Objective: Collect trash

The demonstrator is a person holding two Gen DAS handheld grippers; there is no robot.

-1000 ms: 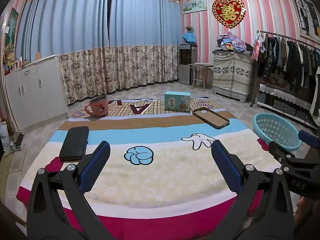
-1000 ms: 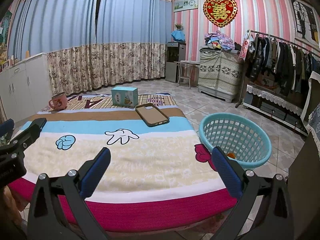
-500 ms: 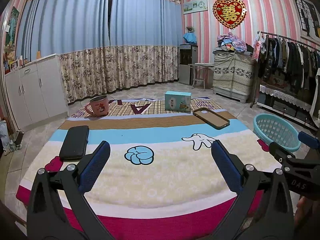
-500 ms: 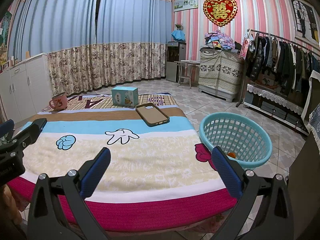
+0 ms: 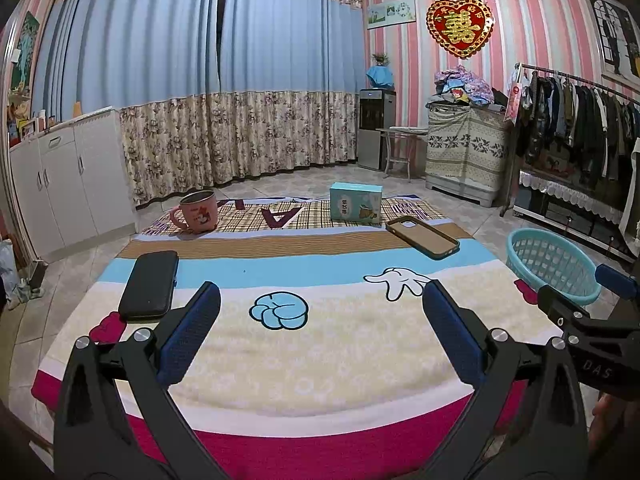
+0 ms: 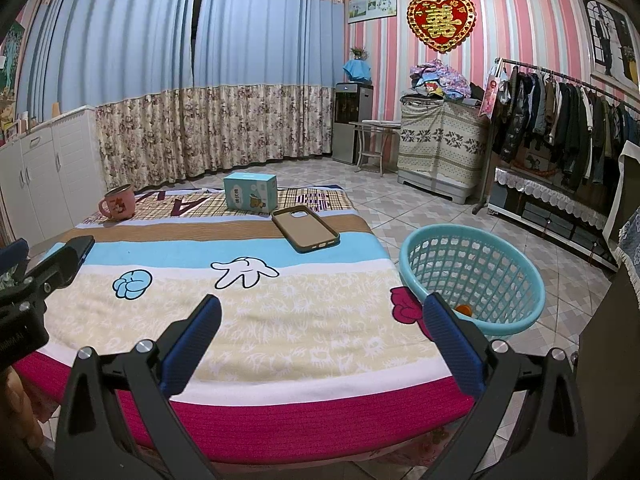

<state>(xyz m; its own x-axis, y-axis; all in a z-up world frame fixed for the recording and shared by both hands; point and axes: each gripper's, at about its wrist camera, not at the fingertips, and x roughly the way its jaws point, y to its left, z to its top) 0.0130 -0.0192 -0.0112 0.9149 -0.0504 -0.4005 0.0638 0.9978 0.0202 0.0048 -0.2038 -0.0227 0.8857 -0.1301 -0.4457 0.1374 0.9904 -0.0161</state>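
A teal plastic basket (image 6: 472,276) stands on the floor right of the blanket-covered table (image 6: 248,320); it also shows in the left wrist view (image 5: 552,266). A small orange scrap (image 6: 464,310) lies inside it. My left gripper (image 5: 320,320) is open and empty above the table's near edge. My right gripper (image 6: 320,324) is open and empty near the table's right front corner, close to the basket. Each gripper shows at the edge of the other's view.
On the table lie a pink mug (image 5: 198,212), a light-blue box (image 5: 356,202), a brown phone case (image 5: 422,236) and a black case (image 5: 150,284). White cabinets (image 5: 60,184) stand left, a clothes rack (image 6: 560,120) right.
Both views have shifted only slightly; the grippers stay open and empty, and nothing on the table has moved.
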